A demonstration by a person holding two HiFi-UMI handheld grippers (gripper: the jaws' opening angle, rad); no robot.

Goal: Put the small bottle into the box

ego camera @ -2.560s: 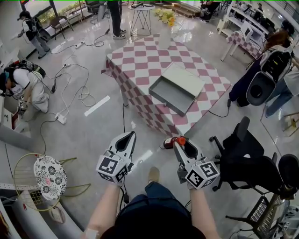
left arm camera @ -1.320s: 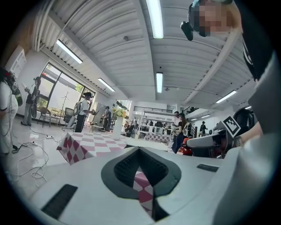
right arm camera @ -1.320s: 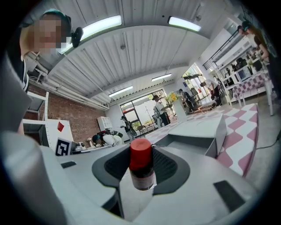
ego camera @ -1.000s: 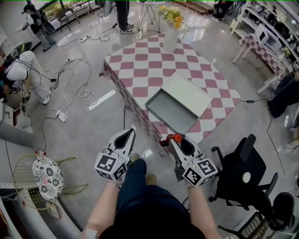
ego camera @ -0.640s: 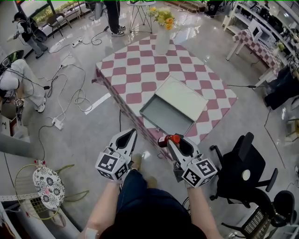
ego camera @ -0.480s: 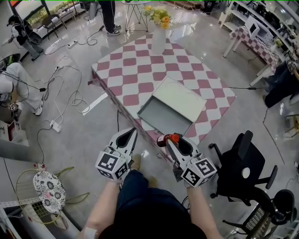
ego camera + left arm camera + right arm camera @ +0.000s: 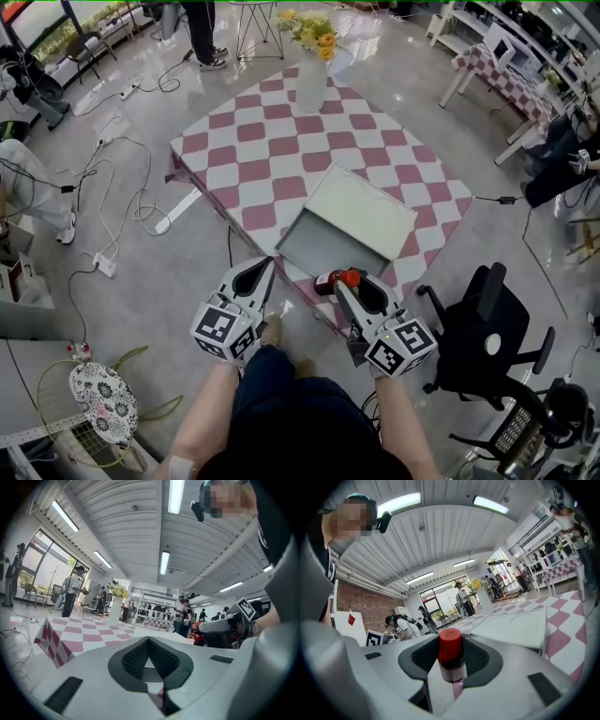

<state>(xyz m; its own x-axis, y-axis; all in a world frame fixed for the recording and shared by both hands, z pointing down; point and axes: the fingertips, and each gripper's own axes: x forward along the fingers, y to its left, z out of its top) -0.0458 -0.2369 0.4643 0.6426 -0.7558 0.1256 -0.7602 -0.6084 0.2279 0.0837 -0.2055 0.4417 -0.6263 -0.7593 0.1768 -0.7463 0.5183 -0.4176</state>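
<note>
A small dark bottle with a red cap (image 7: 337,279) is held in my right gripper (image 7: 343,282), whose jaws are shut on it. In the right gripper view the bottle (image 7: 451,661) stands upright between the pads, cap up. The open grey box (image 7: 322,247), its pale lid (image 7: 362,210) laid back, lies on the near corner of the checkered table (image 7: 251,141), just ahead of the bottle. My left gripper (image 7: 263,268) is shut and empty, held over the floor left of the box. In the left gripper view the bottle (image 7: 196,637) shows at the right.
A white vase with yellow flowers (image 7: 310,82) stands at the table's far edge. A black office chair (image 7: 480,330) is close on the right. Cables (image 7: 117,192) trail over the floor at the left. A patterned stool (image 7: 104,402) sits at the lower left.
The table and box have come nearer and now lie just ahead of the grippers. Both grippers keep the same stance, and the bottle stays in the right one.
</note>
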